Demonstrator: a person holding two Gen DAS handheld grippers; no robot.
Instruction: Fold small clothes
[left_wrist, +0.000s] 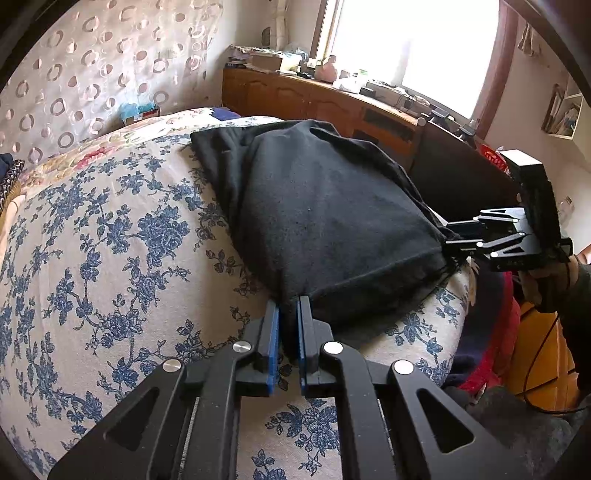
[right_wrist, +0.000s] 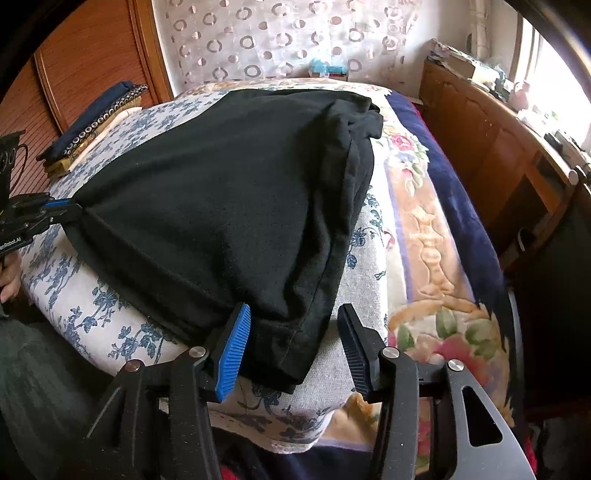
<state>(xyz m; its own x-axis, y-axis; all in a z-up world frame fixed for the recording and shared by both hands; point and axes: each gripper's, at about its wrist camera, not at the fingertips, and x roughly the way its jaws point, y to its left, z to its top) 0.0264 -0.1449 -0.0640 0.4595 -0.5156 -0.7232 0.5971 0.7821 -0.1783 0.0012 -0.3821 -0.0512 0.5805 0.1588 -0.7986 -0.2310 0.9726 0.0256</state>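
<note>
A black garment (left_wrist: 325, 221) (right_wrist: 221, 203) lies folded on a white cover with blue flowers (left_wrist: 110, 258) (right_wrist: 92, 295). My left gripper (left_wrist: 289, 306) is shut on the garment's near hem corner, and dark cloth shows between its blue pads. In the right wrist view that same left gripper (right_wrist: 75, 210) pinches the corner at the far left. My right gripper (right_wrist: 293, 332) stands open astride the other hem corner. Its blue left pad (right_wrist: 236, 347) rests by the cloth, while the right pad stands apart from it. In the left wrist view the right gripper (left_wrist: 448, 236) sits at the garment's right corner.
A wooden sideboard (left_wrist: 314, 99) with clutter runs under the bright window. A stack of folded fabrics (right_wrist: 92, 125) lies at the cover's far left. A flowered blanket (right_wrist: 424, 221) covers the bed to the right. A person's hand (left_wrist: 546, 280) holds the right gripper.
</note>
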